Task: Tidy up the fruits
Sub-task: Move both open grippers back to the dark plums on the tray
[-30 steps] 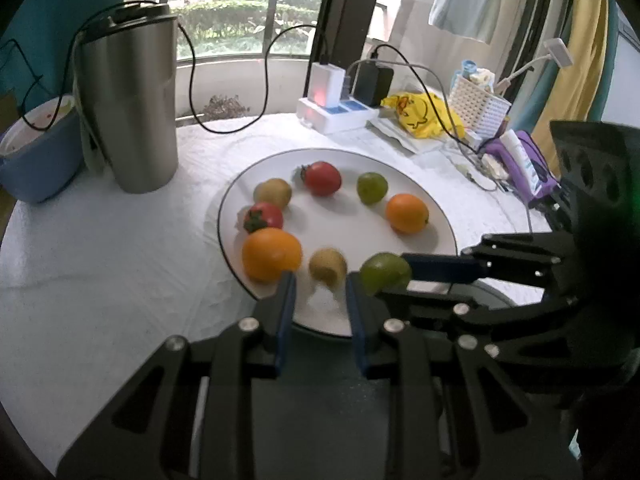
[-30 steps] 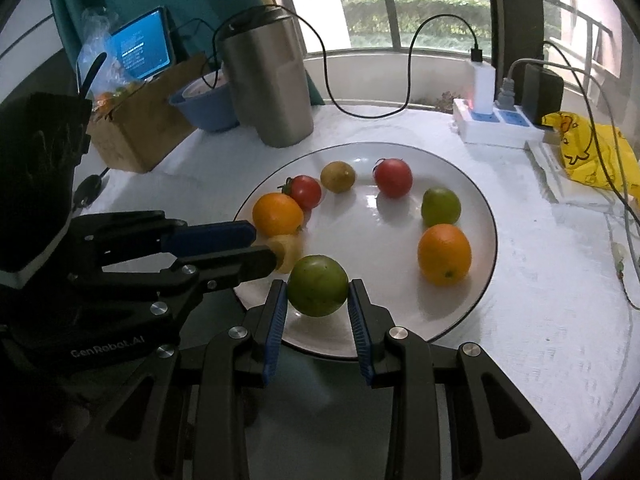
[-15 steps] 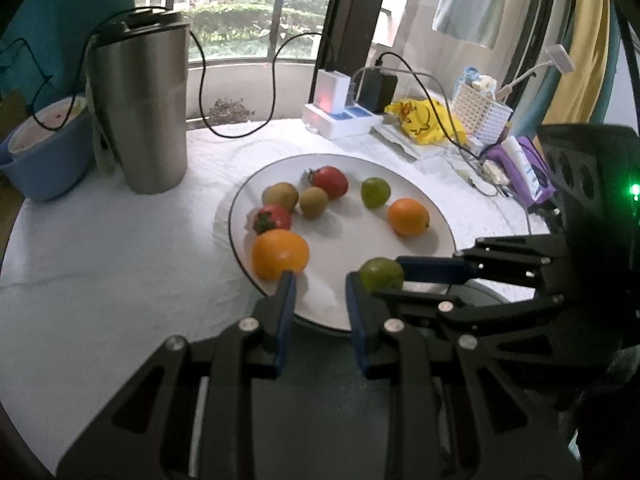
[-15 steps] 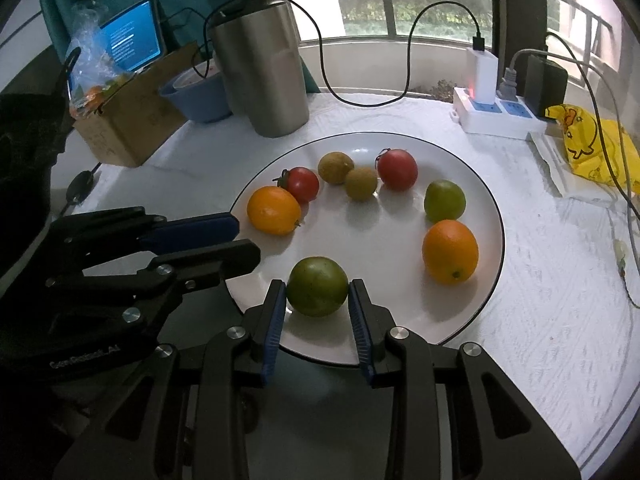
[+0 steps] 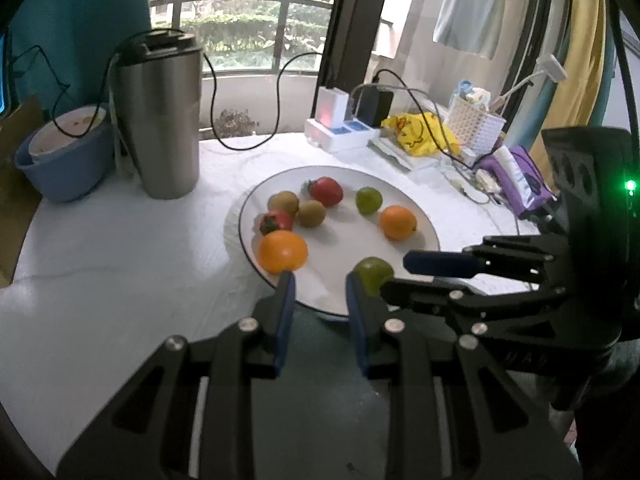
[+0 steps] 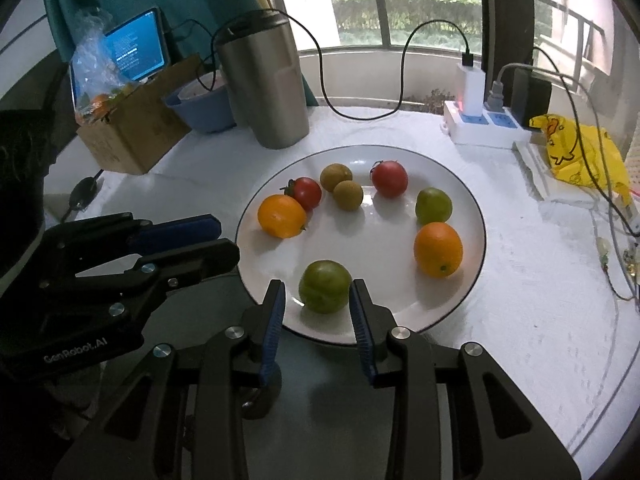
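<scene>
Where window light falls, white table, plate

Daylight enters from balcony window at rear; panes overexposed. Interior moderately dim. Soft fruit shadows fall toward camera on white plate, faint sheen there. Strong fisheye curvature, black vignette at corners. Left wrist view slightly blurred; right sharper.

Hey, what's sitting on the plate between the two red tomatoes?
In the right wrist view, two brown kiwis lie touching each other between the left tomato and the right tomato on the plate.
</scene>
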### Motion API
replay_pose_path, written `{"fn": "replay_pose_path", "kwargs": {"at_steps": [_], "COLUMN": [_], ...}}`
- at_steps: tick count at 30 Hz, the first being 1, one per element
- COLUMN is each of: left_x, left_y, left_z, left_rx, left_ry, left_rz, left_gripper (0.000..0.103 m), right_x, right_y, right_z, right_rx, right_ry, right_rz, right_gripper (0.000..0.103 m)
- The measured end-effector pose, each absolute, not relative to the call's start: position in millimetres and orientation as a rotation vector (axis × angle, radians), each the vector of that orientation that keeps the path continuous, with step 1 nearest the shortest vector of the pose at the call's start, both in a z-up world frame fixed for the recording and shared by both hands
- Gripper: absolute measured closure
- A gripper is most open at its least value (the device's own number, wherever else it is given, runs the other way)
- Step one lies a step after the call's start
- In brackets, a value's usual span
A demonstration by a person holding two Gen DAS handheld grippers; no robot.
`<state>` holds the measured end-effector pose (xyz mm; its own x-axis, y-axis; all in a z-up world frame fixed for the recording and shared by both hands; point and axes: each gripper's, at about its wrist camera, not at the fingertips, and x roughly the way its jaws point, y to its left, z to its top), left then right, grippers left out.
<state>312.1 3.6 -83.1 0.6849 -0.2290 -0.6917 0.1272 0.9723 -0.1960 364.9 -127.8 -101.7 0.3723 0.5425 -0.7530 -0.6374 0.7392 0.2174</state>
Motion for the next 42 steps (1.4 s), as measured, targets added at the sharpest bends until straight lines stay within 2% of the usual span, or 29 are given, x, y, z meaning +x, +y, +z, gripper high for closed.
{"fn": "replay_pose_path", "kwargs": {"at_steps": [20, 25, 42], "left_x": [256.6, 243.5, 224.5], "left_y": [-9.1, -8.3, 8.3], "left_z": [-69.0, -72.8, -97.6], "left_rx": [-0.135, -0.153, -0.207], "left_ry": [0.77, 0.776, 0.82], "left_rz": [-0.196, -0.185, -0.128], "left_gripper": [0.07, 0.057, 0.057], "right_x": [313.4, 302.6, 294.3], "right_y": [-151.2, -150.3, -132.6], "right_z": [-84.1, -90.3, -119.2], "right_rx": [-0.108, -0.111, -0.125], "right_ry": [0.878, 0.888, 0.932], "right_rz": [0.728, 0.742, 0.78], "right_gripper": [0.068, 0.068, 0.068]}}
